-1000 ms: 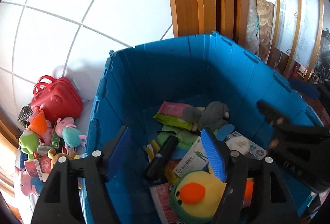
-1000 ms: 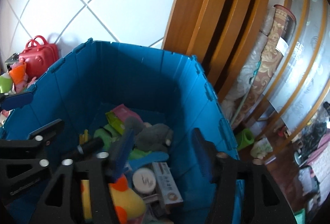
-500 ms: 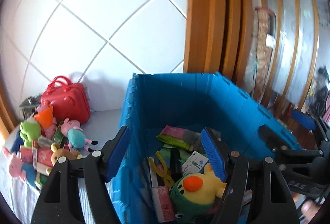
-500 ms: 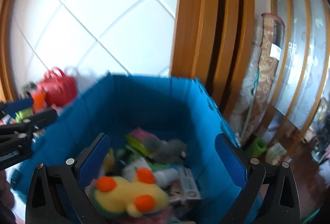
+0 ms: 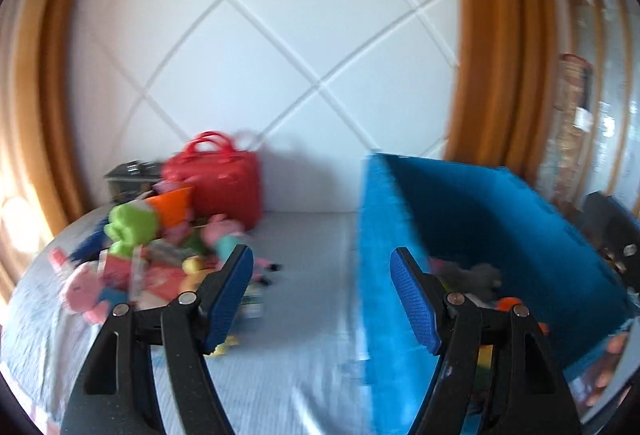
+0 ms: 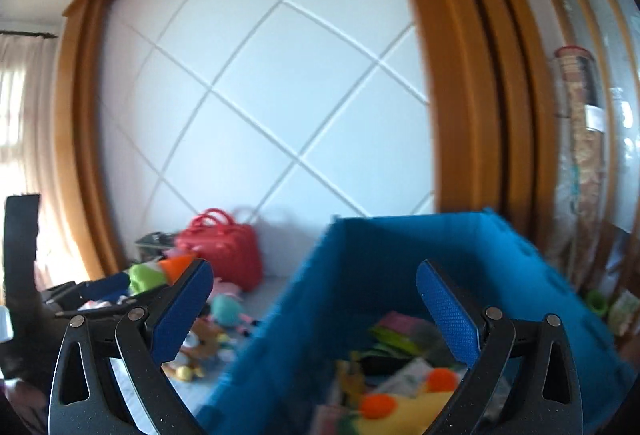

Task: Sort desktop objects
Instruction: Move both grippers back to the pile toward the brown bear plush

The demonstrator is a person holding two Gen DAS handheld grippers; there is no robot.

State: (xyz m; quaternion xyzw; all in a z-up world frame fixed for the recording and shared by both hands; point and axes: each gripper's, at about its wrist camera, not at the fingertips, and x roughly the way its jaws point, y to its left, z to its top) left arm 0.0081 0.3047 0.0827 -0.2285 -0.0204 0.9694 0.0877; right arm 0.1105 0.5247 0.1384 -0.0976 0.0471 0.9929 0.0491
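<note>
I let the yellow duck toy [image 6: 404,409] drop into the blue bin [image 6: 400,267], so both my right claw [image 6: 316,309] and left claw [image 5: 320,289] now gape empty, swinging toward the toy pile [image 5: 160,259] beside the bin.

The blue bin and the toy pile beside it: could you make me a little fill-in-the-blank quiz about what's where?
1. The handbag standing against the white wall behind the toy pile is coloured ____.
2. The yellow plush toy with orange spots lies inside the ____.
3. In the left view, the toy pile sits to the ____ of the bin.
4. Both the left hand-held gripper and the right hand-held gripper hold ____.

Missing words: red; bin; left; nothing
</note>
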